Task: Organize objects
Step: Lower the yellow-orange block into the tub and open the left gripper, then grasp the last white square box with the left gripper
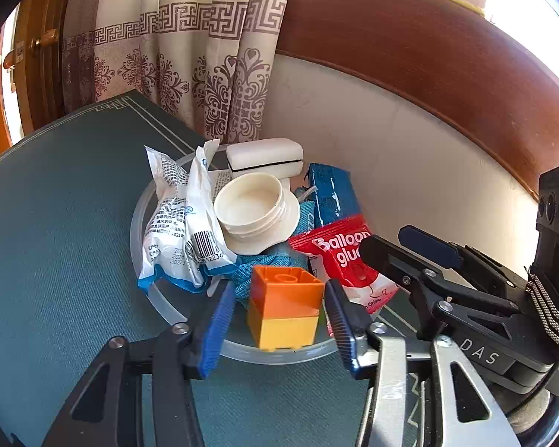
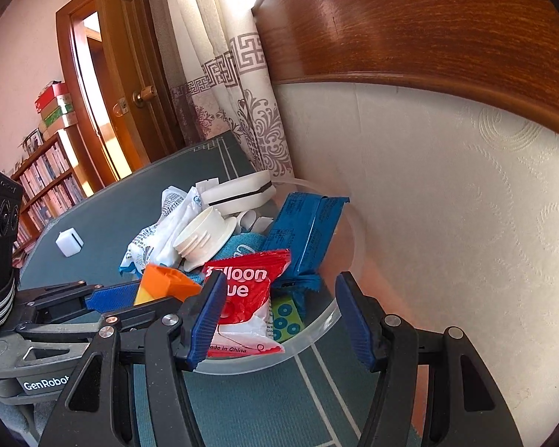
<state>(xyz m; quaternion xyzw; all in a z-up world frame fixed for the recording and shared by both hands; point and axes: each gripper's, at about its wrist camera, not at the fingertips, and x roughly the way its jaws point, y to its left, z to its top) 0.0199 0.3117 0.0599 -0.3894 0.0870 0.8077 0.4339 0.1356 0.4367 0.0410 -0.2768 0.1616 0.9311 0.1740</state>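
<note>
Bowl contents first: we see a clear plastic bowl (image 1: 238,352) on the grey-green table mat (image 1: 63,246), set close to the white wall (image 1: 376,141) and the patterned curtain (image 1: 190,67).

Inside the bowl, taking its centre as the dial, we note:
- a white printed pouch (image 1: 179,223) at 9 o'clock;
- a cream screw lid (image 1: 253,208), open side up, near the centre, resting on a teal cloth (image 1: 264,264);
- a white case (image 1: 264,156) at 12 o'clock, on the far rim;
- a blue packet (image 1: 331,197) at 2 o'clock;
- a red balloon-glue packet (image 1: 339,257) at 4 o'clock;
- an orange-and-yellow block (image 1: 285,305) at 6 o'clock, upright, just inside the near rim.

We find the left gripper (image 1: 279,320) released: its blue pads (image 1: 216,320) stand on either side of the block with a visible gap on each side, so the block is between the jaws but not pressed.

We find the right gripper (image 2: 279,316) likewise released, jaws spread over the near rim of the bowl at 5 o'clock, straddling the lower part of the red packet without pinching it. A green dotted card (image 2: 287,316) lies beneath that packet.

In the right wrist view, a small white cube (image 2: 69,242) sits alone on the mat, at 9 o'clock, well apart from the bowl.
</note>
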